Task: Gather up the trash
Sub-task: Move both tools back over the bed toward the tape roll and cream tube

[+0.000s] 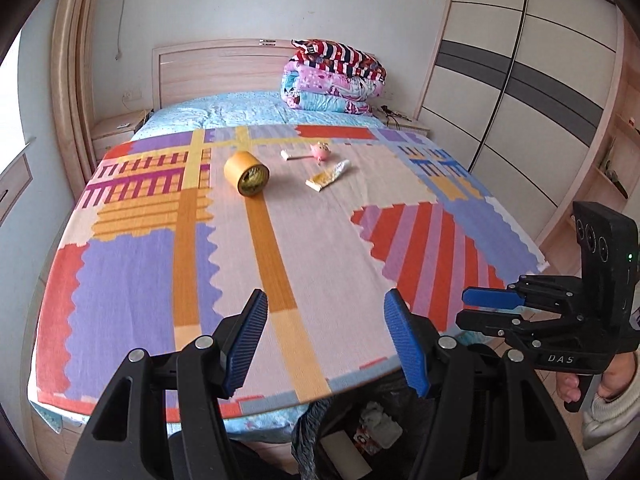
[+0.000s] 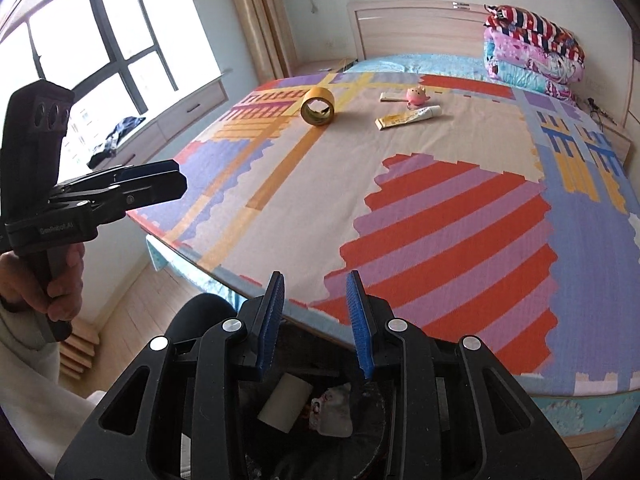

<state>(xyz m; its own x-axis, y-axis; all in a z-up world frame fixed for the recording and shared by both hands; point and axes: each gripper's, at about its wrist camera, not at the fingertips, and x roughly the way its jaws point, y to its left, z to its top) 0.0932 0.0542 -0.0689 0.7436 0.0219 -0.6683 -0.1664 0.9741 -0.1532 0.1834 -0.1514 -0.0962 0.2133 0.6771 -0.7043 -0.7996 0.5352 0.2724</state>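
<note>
Bed [image 1: 320,240]: tape roll [image 1: 246,173], tube [image 1: 329,174], pink toy [image 1: 321,151].

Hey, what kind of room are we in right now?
A bedroom, most likely: a bed with a headboard, folded quilts stacked by it, and a sliding-door wardrobe alongside.

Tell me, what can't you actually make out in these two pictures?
- Trash bin, both views: gripper frames cover most of it, so much of its contents is unseen.
- Tube lettering: too small in either view.
- Flat packet: partly behind the pink toy, unidentifiable.
- Nightstand items: tiny, dark tangle.
</note>
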